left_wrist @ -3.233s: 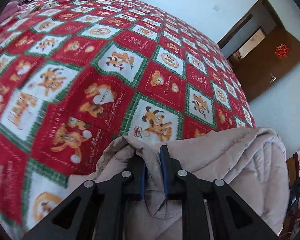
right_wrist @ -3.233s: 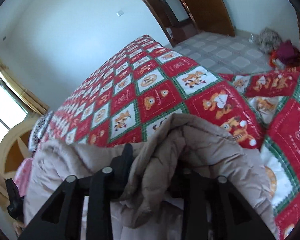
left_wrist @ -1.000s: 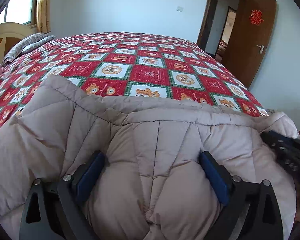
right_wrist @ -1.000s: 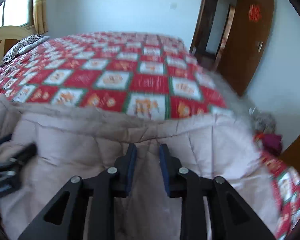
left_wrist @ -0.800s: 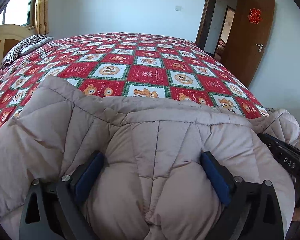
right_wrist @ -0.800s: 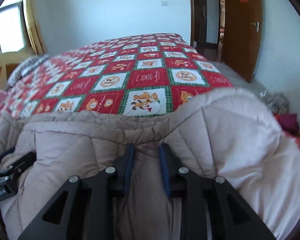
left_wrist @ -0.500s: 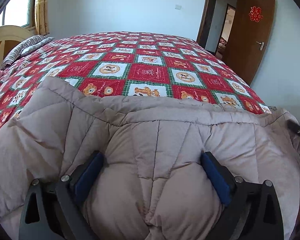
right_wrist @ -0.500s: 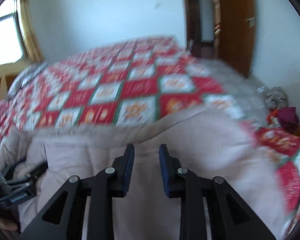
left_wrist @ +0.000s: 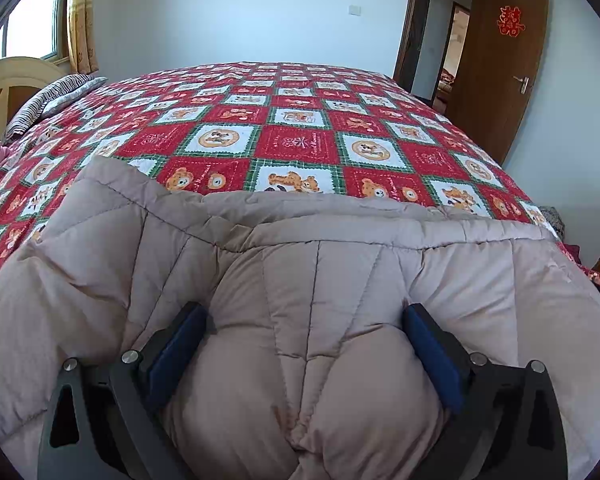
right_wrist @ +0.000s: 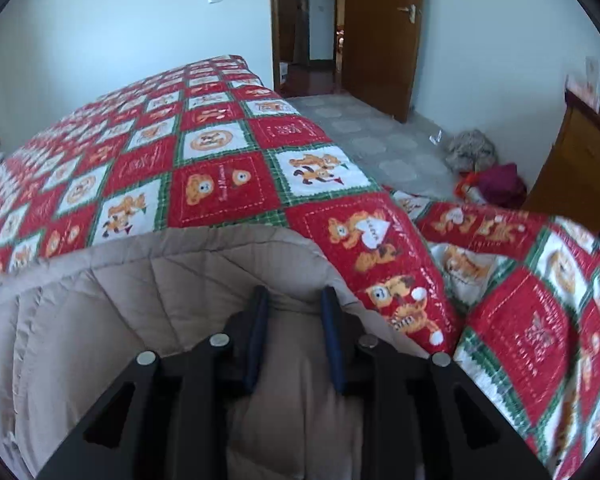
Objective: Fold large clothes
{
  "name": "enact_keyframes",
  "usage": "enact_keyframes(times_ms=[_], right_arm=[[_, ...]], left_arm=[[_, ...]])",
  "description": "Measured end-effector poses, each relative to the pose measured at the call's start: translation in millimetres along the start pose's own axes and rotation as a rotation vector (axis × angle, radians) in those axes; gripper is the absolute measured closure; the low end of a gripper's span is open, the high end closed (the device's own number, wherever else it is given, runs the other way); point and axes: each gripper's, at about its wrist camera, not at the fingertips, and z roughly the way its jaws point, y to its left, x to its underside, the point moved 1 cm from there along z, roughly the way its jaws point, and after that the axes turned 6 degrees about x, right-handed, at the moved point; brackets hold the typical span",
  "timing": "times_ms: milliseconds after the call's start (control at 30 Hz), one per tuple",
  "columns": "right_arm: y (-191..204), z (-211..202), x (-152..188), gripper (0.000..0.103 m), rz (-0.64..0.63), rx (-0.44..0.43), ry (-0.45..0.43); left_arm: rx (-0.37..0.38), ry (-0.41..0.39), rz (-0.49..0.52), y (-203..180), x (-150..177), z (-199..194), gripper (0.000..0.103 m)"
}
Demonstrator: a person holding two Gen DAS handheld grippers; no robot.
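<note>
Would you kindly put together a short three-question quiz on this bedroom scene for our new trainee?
1. True or false: the left claw has its fingers spread wide around a bulge of the beige quilted coat.
2. What lies under the coat?
A. a bare mattress
B. a red, white and green bear-print bedspread
C. a wooden floor
3. In the right wrist view, which part of the coat is between the fingers of the right claw: its middle or its edge?

Key
1. True.
2. B.
3. Its edge, near the corner of the bed.
</note>
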Motion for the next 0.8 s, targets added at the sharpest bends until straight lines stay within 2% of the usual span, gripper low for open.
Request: enact_keyframes(times_ms=[67,133,200,333,433,500,567,667,800], right_arm=[[-8.7,-18.7,1.2,0.075,0.018,-0.03,-0.006],[-9.4,-58.5,6.1,0.073,0.025,-0.056,-0.117],[8.9,-96.8,17.8,0.069,-0.059,-0.137,-0.186],[59.9,-140.9,59.4,0.071,-0.176,-0.329,-0.183],[91.0,-146.6,81.0,0.071,-0.218,-0.41,-0.166],[109.1,-134.3,96.0,0.071,-0.24,-0.417,-0.131],[118.1,-107.6,107.8,0.071,-0.242,-0.383,-0.064],[120.7,-94.2,118.8,0.073,-0.279,-0.351,-0.125],[120.4,-93.8,120.0,0.073,-0.294,-0.331,-0.134]], left_arm=[[0.002,0.017,0.015,-1.0,-0.6,-1.2,0.003],[0.017,0.03,0.02,0.6,-0.3,-7.1,0.003],[0.027,0.039,0.027,1.5,0.3,-15.7,0.003],[0.005,0.03,0.041,2.2,4.7,-48.8,0.003],[0.002,-0.012,0.031,15.6,16.4,-91.7,0.003],[-0.003,-0.037,0.007,30.9,25.3,-115.3,0.003],[-0.002,-0.053,-0.025,46.4,34.8,-131.9,0.003],[-0.005,-0.072,-0.099,77.5,56.0,-156.5,0.004],[-0.017,-0.098,-0.208,115.8,94.9,-182.9,0.004]])
